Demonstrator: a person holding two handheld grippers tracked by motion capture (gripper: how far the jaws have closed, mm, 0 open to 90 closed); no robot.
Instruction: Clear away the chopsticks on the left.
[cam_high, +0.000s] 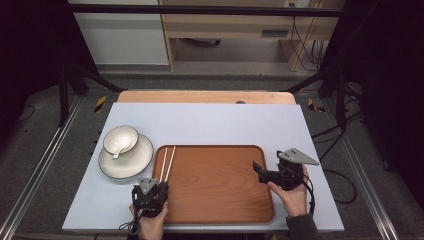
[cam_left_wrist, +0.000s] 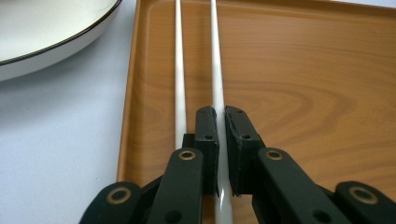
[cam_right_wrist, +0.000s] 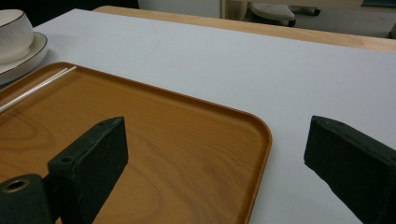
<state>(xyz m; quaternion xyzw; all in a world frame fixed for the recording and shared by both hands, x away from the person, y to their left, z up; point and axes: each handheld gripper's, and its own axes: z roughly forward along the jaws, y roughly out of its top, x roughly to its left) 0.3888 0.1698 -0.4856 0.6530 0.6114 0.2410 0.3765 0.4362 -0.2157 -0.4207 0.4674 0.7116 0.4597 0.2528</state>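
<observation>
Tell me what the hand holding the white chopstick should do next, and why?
Probably lift it a little. The left gripper has its fingers shut on one chopstick, which still lies flat on the wooden tray beside the other chopstick. A small straight lift would likely clear the tray without nudging its neighbour. The right gripper is open over the tray's corner, holding nothing.

Even, soft overhead light falls on the pale grey worktop (cam_high: 210, 125), leaving faint shadows, while the floor and frame around it sink into darkness. The high view is soft and slightly grainy. In both gripper views the near black fingers (cam_right_wrist: 88, 158) blur, and the glossy brown wooden tray (cam_left_wrist: 303, 93) carries a mild sheen.
</observation>
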